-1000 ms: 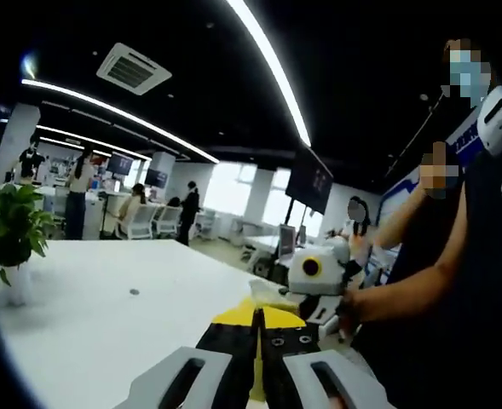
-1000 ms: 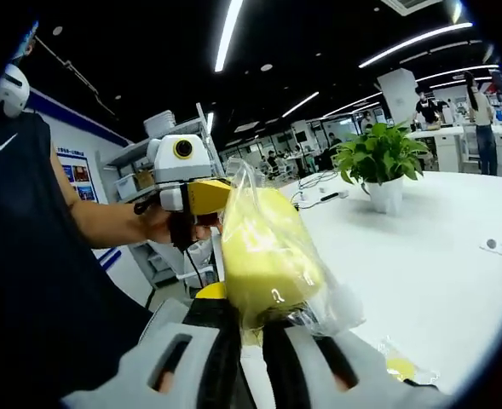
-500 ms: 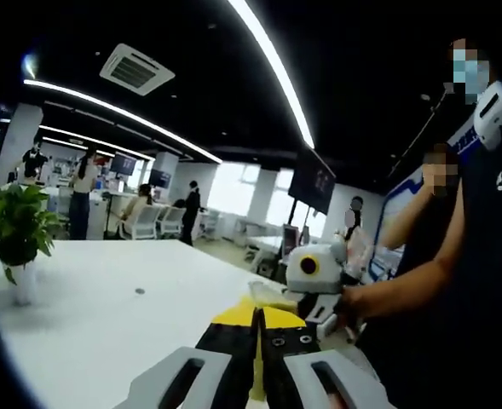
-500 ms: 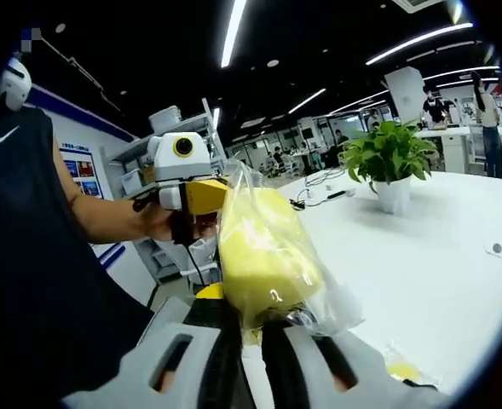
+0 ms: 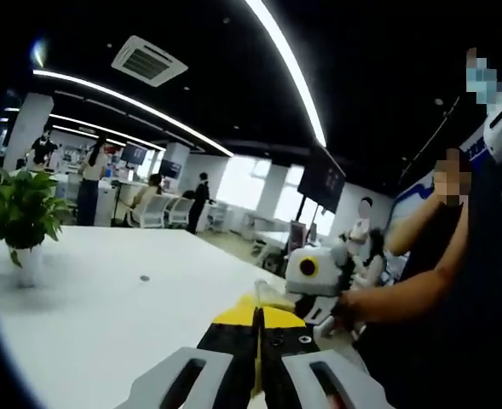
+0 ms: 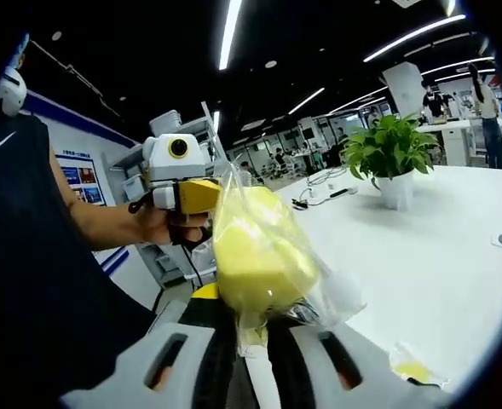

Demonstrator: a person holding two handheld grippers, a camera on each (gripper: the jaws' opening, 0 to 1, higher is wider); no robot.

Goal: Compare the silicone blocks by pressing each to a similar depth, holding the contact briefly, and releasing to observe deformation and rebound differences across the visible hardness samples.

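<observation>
A yellow silicone block point(image 6: 255, 251) wrapped in a clear plastic bag stands upright between my right gripper's jaws. My right gripper point(image 6: 251, 328) is shut on the bag's lower end. My left gripper point(image 6: 201, 196), held in a person's hand, reaches in from the left, and its yellow jaw tips touch the bag's top edge. In the left gripper view my left gripper point(image 5: 255, 317) is shut, with crumpled plastic point(image 5: 272, 294) just past its tips. Whether it pinches that plastic I cannot tell. The right gripper point(image 5: 314, 277) sits close beyond, in a hand.
A white table point(image 6: 438, 273) point(image 5: 97, 324) stretches ahead, carrying a potted plant point(image 6: 393, 153) point(image 5: 25, 217), a cable point(image 6: 323, 194) and another small bagged yellow piece point(image 6: 414, 368) near its front edge. A person in dark clothes point(image 5: 481, 281) stands close by. Office desks and people fill the background.
Both cameras have shifted slightly. The bagged block now looks a little lower and rounder between the right jaws. Both grippers keep their grip and stay close together.
</observation>
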